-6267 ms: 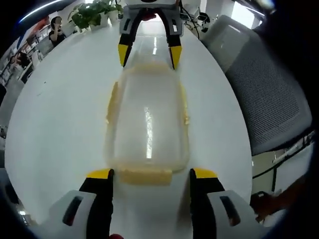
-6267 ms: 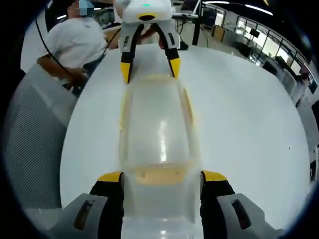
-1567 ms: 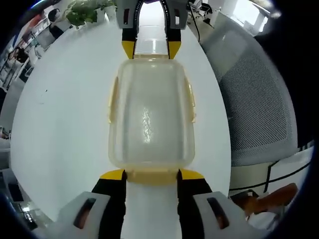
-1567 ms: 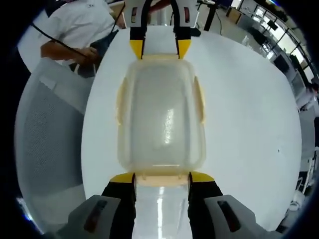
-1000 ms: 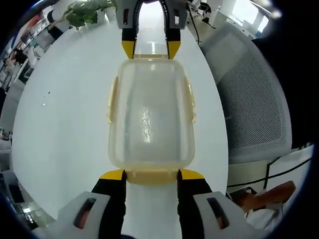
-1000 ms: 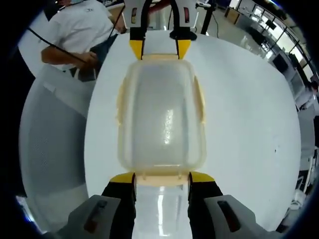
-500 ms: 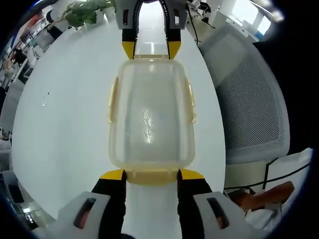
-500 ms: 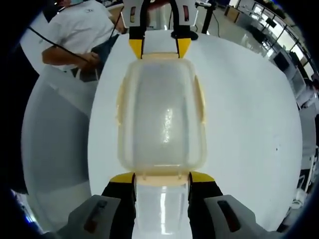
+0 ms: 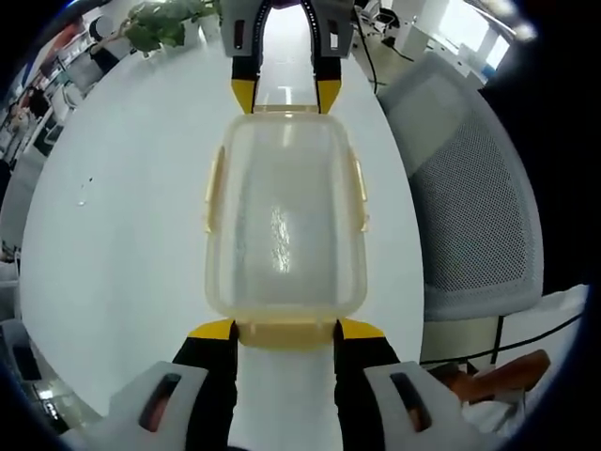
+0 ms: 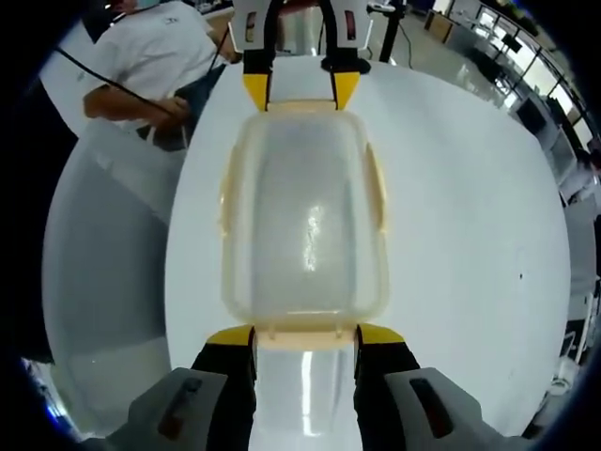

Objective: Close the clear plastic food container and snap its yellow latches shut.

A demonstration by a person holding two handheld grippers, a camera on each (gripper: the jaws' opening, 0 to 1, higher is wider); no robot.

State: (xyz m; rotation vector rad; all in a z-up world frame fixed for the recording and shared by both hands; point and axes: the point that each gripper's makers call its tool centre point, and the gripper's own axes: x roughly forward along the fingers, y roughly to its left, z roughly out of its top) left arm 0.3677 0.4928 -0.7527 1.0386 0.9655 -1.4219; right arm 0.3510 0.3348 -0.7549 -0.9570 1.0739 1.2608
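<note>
The clear plastic container (image 9: 282, 216) has its lid on and lies lengthwise between the two grippers over the white table. Yellow latches show on its long sides (image 9: 214, 193) (image 10: 377, 193). In the left gripper view, my left gripper (image 9: 286, 329) is shut on the near yellow end latch (image 9: 286, 335), and my right gripper (image 9: 286, 94) holds the far end. In the right gripper view the same container (image 10: 302, 216) appears, with my right gripper (image 10: 303, 335) shut on its near end latch (image 10: 303, 340) and my left gripper (image 10: 302, 89) at the far end.
The round white table (image 9: 113, 216) lies under the container. A grey mesh chair (image 9: 470, 188) stands at its edge, and a potted plant (image 9: 160, 23) is at the far side. A person in a white shirt (image 10: 150, 66) sits beyond the table, beside a grey chair (image 10: 94, 282).
Both grippers have narrowed from wide open onto the end latches. Over the last second the container stays fixed between the jaws; only the background drifts slightly.
</note>
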